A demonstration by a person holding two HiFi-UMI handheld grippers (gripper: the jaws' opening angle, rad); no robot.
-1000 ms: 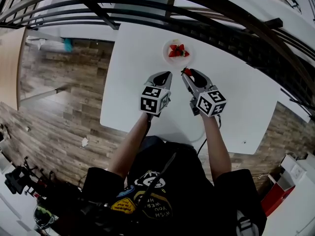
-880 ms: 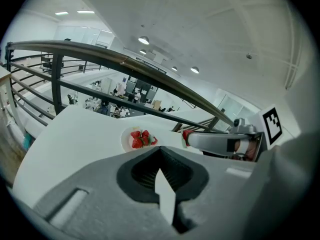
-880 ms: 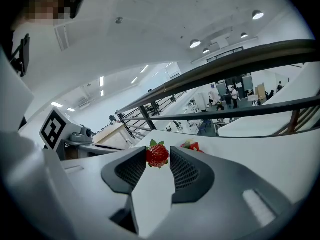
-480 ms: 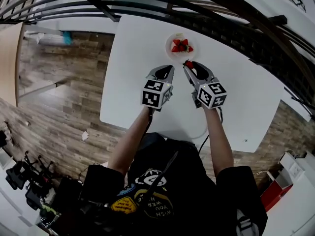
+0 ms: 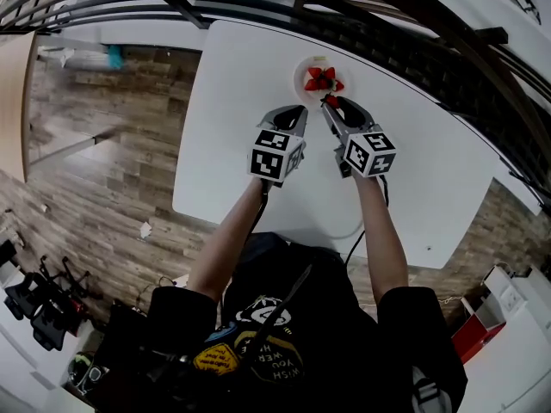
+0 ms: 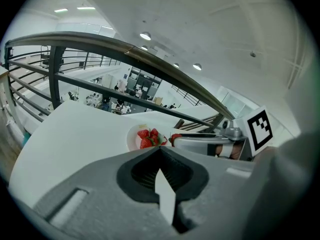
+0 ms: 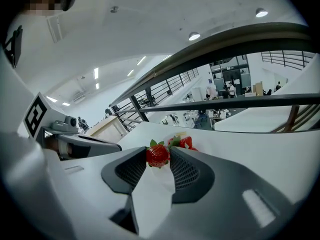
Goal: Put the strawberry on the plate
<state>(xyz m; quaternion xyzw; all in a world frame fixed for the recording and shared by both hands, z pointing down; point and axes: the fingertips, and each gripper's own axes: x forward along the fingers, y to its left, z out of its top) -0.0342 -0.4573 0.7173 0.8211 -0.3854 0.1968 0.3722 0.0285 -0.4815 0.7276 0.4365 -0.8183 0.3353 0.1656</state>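
Our right gripper pinches the red strawberry at its jaw tips, just short of the small round white plate holding other strawberries. If we let go here, it lands on the white table. Our left gripper hangs clenched and empty.

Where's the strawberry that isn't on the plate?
In the right gripper view, the strawberry sits pinched in the right claw, just short of the plate with other strawberries.

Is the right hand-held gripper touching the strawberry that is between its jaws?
Touching. The right gripper view shows the strawberry pinched at the tips of the right hand-held gripper, with both jaw pads pressed against its sides.
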